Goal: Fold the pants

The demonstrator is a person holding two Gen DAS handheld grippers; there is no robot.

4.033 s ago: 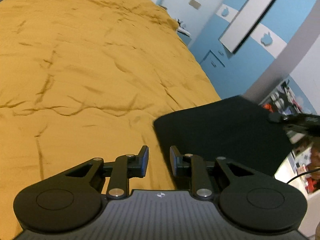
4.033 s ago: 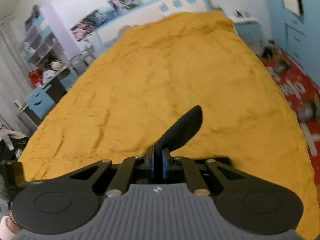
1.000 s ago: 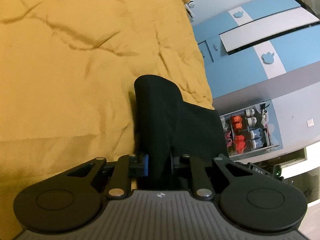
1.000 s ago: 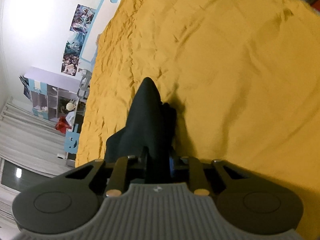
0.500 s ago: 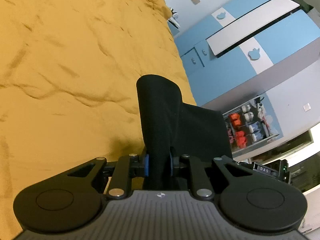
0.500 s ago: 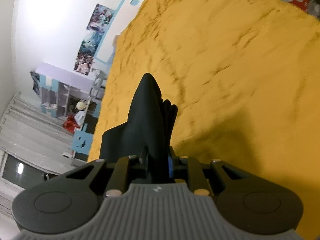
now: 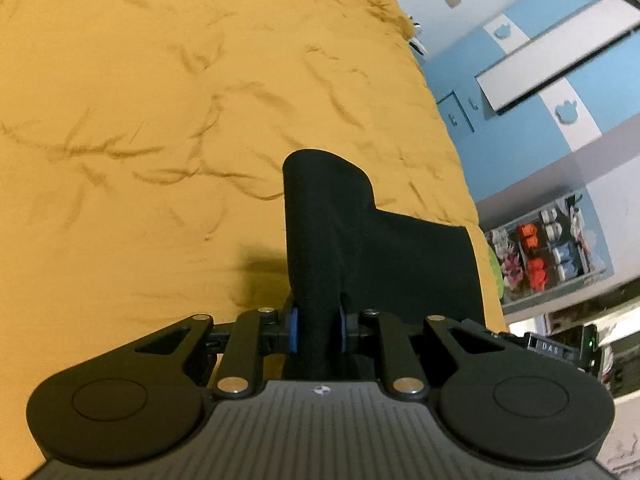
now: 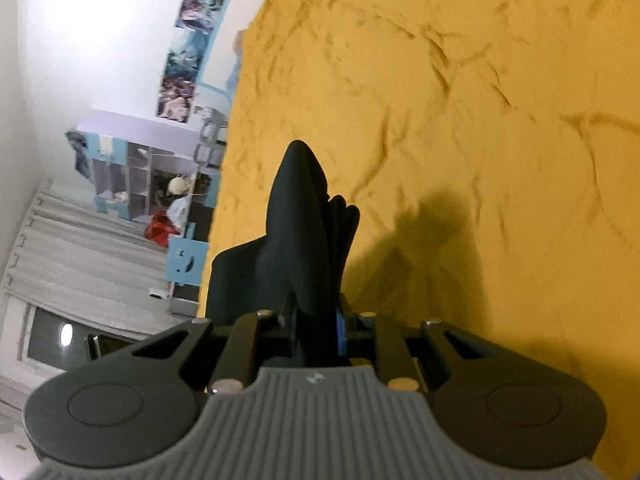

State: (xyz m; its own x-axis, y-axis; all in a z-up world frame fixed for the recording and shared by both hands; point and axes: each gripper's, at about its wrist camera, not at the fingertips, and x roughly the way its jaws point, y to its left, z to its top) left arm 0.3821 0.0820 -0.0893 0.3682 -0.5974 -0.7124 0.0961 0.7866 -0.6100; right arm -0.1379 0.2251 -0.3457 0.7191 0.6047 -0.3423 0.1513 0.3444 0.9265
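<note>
The black pants (image 7: pixel 328 216) are held up over a bed with a mustard-yellow cover (image 7: pixel 140 120). My left gripper (image 7: pixel 316 330) is shut on a bunched fold of the black pants, which rises between the fingers and spreads to the right. My right gripper (image 8: pixel 318 326) is shut on another part of the pants (image 8: pixel 304 216), a pointed fold sticking up past the fingers. The cloth hides both sets of fingertips. The other gripper's black body (image 7: pixel 560 346) shows at the right edge of the left wrist view.
The bed cover (image 8: pixel 480 100) is wrinkled. A blue and white wardrobe (image 7: pixel 560 80) and a shelf of small items (image 7: pixel 548 252) stand right of the bed. Purple shelves (image 8: pixel 152 168), posters and a grey curtain (image 8: pixel 72 248) are on the other side.
Both grippers stay shut on the pants. Both views have shifted over the bed; the left view now shows more of the bed and less of the wardrobe.
</note>
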